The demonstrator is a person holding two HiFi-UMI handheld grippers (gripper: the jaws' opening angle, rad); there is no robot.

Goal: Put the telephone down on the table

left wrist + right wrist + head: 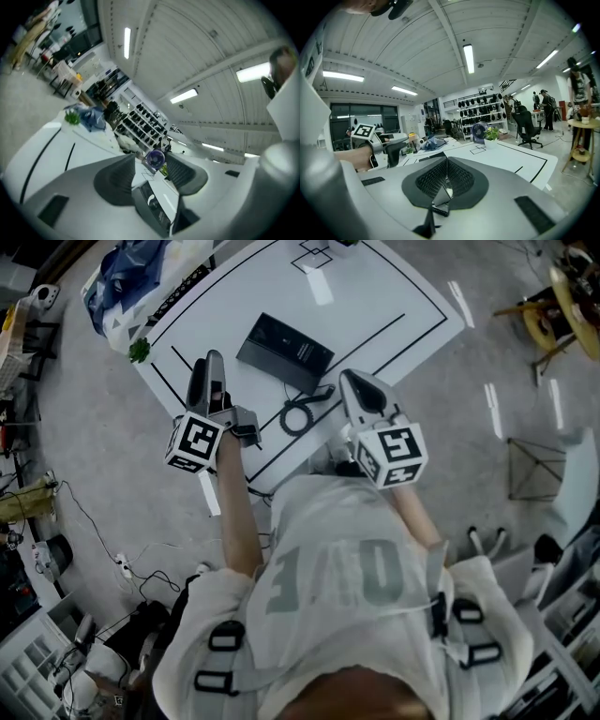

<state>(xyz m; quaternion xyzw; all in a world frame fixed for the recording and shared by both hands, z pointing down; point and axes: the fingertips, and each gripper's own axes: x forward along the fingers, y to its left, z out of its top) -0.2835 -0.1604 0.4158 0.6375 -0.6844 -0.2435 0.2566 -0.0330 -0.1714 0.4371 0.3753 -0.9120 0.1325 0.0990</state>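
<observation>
The telephone [284, 352] is already lying flat on the white worktop [394, 296], inside the black lines, and nothing is touching it. The left gripper [211, 367] sits just to its left, held up off the surface, with its jaws spread and nothing pinched between them, which is pretty clear in the left gripper view [147, 171]. The right gripper [349, 381] is near the front edge of the worktop on the other side, with its pads pressed together on nothing [446, 176]. A coiled black cable [298, 416] lies between the two grippers, just in front of the telephone. At the far end of the worktop there's a small fan [478, 131] and a potted plant [491, 133].
</observation>
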